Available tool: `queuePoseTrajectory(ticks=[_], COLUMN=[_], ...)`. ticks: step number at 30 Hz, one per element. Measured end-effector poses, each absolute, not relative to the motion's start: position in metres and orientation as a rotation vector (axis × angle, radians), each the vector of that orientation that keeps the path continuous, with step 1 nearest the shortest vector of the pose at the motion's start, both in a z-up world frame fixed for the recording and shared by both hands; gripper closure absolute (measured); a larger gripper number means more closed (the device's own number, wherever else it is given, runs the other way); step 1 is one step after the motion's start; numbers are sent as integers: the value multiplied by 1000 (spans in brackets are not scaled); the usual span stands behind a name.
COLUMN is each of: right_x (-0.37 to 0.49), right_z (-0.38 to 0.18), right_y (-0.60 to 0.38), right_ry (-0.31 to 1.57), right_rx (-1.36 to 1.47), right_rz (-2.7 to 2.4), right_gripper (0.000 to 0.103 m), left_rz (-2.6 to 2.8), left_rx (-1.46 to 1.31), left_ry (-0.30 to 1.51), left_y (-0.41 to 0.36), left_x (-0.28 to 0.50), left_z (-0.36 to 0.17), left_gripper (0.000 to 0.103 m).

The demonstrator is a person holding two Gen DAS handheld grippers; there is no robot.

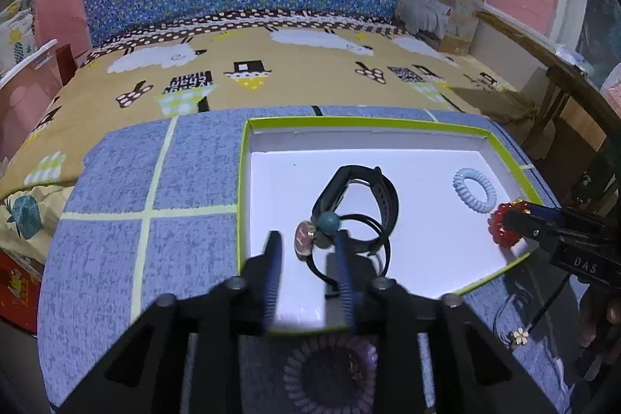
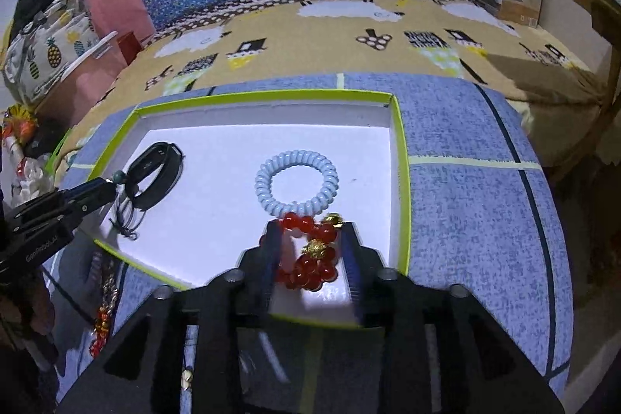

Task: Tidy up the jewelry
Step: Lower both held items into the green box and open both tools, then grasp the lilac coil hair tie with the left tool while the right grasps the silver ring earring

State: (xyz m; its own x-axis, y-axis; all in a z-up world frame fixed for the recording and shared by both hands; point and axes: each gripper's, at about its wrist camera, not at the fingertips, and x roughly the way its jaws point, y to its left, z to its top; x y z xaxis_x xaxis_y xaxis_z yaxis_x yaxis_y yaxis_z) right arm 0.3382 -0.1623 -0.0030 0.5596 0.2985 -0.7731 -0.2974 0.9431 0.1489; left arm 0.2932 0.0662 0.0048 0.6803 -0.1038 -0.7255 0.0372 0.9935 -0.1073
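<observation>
Purple spiral hair tie seen only by left wrist, red bead bracelet between right gripper spread fingers, left gripper released beside cord necklace

Purple coil tie half hidden by fingers.

Blue checked tabletop under my fingers. Green-rimmed tray sits on it ahead of them. Purple coil tie below my left fingers, gold-flower cord to their right.
</observation>
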Motion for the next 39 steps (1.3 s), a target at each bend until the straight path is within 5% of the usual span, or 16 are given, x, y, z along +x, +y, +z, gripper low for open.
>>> queuePoseTrajectory(ticks=[27, 39], right_x=[193, 184], right_z=[23, 19], right_y=[-192, -170], right_ry=[804, 798], right_rx=[119, 52], right_rz=[386, 426], right_gripper=[62, 66], left_rz=[-114, -103], left_rx=[-115, -110], left_ry=[719, 735], left_y=[75, 72], left_x=[154, 150], left_z=[26, 20], left_gripper=[69, 69])
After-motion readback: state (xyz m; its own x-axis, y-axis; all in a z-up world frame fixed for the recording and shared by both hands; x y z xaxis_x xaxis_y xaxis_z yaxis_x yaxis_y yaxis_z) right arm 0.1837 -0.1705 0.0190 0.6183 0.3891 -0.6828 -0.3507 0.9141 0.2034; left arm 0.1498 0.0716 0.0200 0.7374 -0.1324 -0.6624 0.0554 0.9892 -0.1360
